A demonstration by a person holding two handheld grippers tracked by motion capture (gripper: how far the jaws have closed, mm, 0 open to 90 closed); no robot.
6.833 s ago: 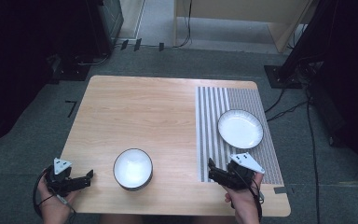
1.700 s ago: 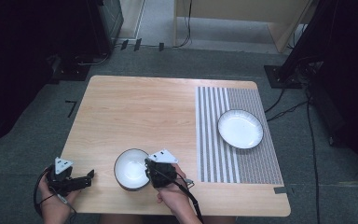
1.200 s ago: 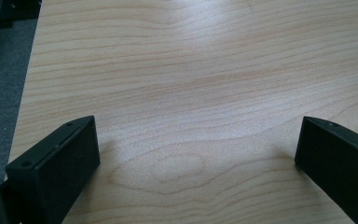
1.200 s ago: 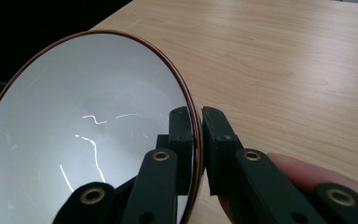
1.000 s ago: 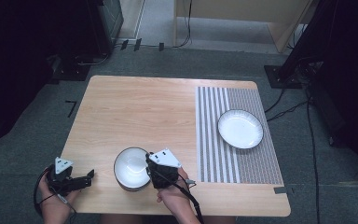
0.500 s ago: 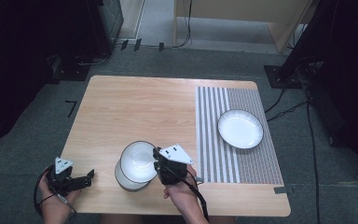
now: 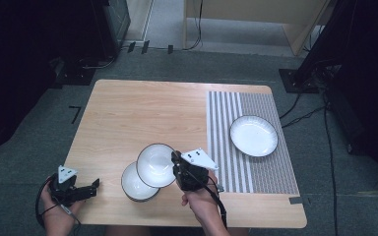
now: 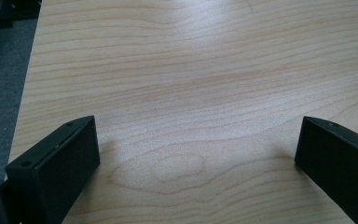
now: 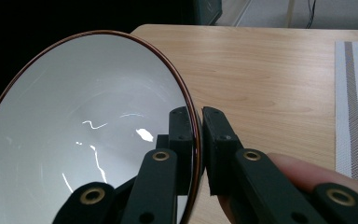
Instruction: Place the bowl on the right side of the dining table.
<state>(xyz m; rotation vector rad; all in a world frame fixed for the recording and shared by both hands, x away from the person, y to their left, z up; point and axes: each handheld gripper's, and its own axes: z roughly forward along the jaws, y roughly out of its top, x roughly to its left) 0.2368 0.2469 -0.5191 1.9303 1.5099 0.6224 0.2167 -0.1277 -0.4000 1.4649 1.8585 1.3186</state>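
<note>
My right gripper [image 7: 175,165] is shut on the rim of a white bowl with a dark rim [image 7: 155,164] and holds it tilted above the table. In the right gripper view the jaws pinch the bowl's [image 9: 84,130] edge, one inside and one outside, at my right gripper [image 9: 196,119]. A second white bowl [image 7: 134,186] sits on the wooden table [image 7: 142,118] just below and left of the lifted one. My left gripper [image 7: 86,189] rests at the table's front left corner; my left gripper [image 8: 196,135] is open over bare wood.
A white plate [image 7: 253,135] lies on the striped grey mat [image 7: 224,142] at the right of the table. Dark floor, cables and furniture legs surround the table. The person's hands come in from the front edge.
The right gripper has lifted the upper bowl up and to the right, off the lower bowl, which stays on the table. The left gripper has not moved.
</note>
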